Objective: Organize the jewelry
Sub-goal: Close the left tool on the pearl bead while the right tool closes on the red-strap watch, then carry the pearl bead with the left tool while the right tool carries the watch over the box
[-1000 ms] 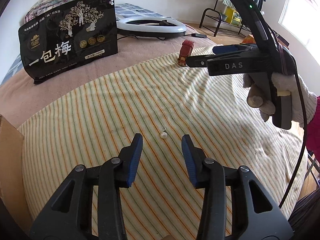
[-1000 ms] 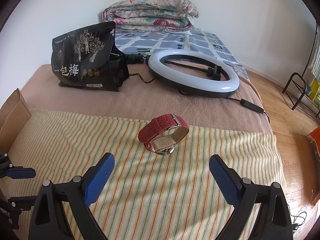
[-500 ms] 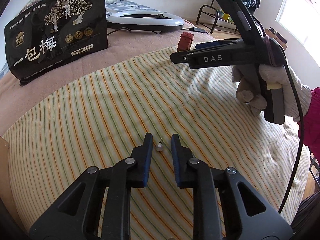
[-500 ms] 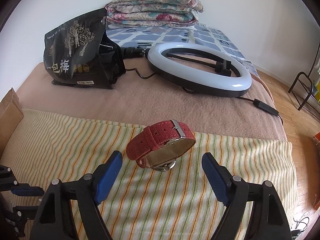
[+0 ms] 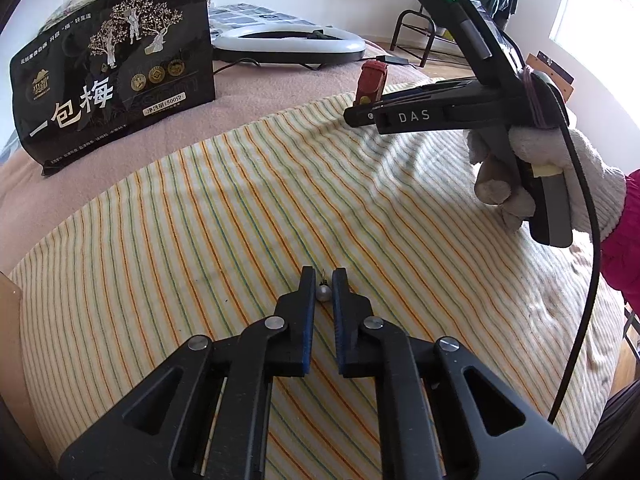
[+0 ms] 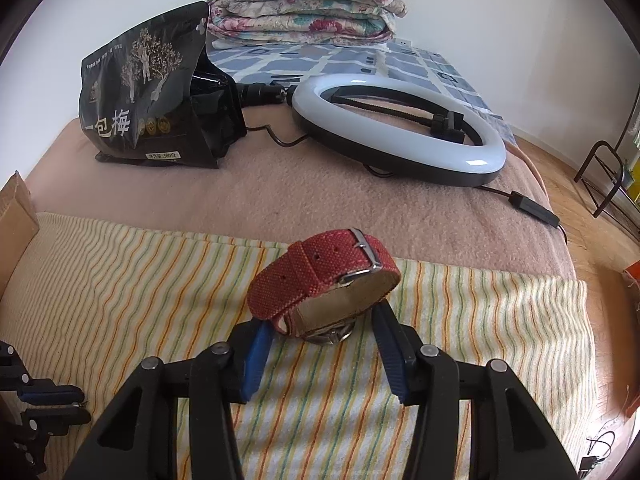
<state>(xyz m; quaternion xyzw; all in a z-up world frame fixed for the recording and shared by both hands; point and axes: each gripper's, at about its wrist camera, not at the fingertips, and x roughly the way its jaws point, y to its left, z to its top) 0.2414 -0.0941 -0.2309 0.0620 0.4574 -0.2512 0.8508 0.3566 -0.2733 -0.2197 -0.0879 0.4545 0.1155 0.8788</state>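
Note:
A small pearl earring (image 5: 323, 293) lies on the striped cloth (image 5: 200, 240), and my left gripper (image 5: 323, 277) is shut on it, pads pinching the pearl from both sides. The left gripper (image 6: 82, 402) also shows at the bottom left of the right wrist view. A red fabric-strap watch (image 6: 320, 268) stands on its side near the cloth's far edge. My right gripper (image 6: 322, 318) straddles the watch with its jaws closing, and both blue pads touch the strap. In the left wrist view the watch (image 5: 372, 78) sits just behind the right gripper (image 5: 354, 114), which a gloved hand (image 5: 532, 160) holds.
A black snack bag (image 5: 112, 80) stands on the pink blanket (image 6: 320, 200) behind the cloth. A ring light (image 6: 400, 132) with its cable lies beside it. A folded floral quilt (image 6: 308, 4) is at the back. A cardboard edge (image 6: 16, 216) is at the left.
The left jaws have closed from wide apart onto the pearl earring. The right gripper came closer to the watch and its jaws narrowed from wide open to touching the strap.

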